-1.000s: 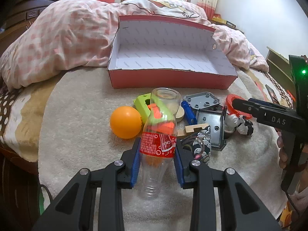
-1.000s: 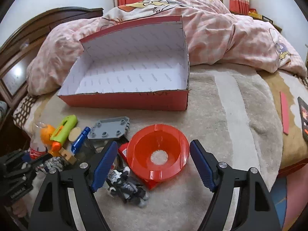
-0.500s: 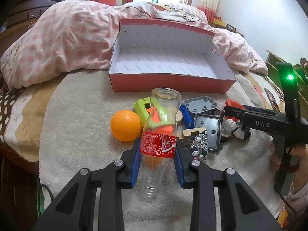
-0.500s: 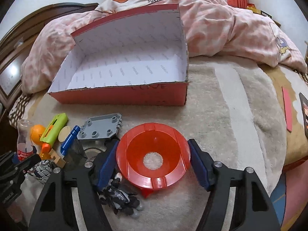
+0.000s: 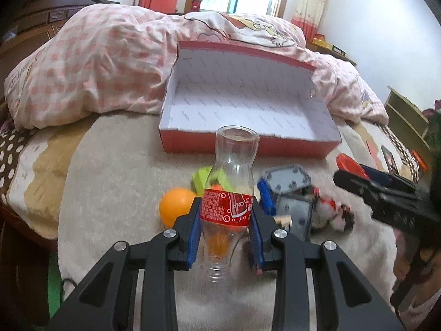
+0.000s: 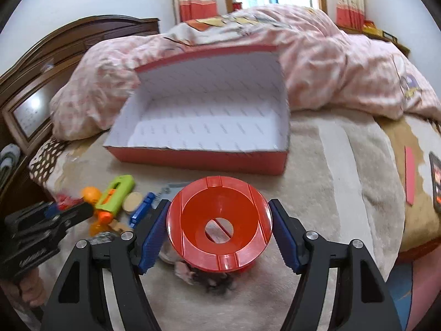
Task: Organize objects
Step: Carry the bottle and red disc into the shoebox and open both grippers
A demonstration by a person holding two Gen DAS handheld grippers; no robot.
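Left gripper (image 5: 224, 235) clamps bottle (image 5: 230, 193); right gripper (image 6: 219, 234) clamps red funnel (image 6: 219, 227). Both lifted. Next: carry to box (image 6: 204, 127), release inside.

A red plastic funnel (image 6: 219, 227) is gripped between the blue pads (image 6: 153, 238) of the right gripper (image 6: 219, 237) above a beige blanket (image 6: 341, 171). An open red shoebox (image 6: 201, 160) is seen beyond it, against a pink checked quilt (image 6: 325, 63). At left, a green toy gun (image 6: 114, 193), an orange ball (image 6: 91, 194) and the left gripper (image 6: 55, 215) are visible.
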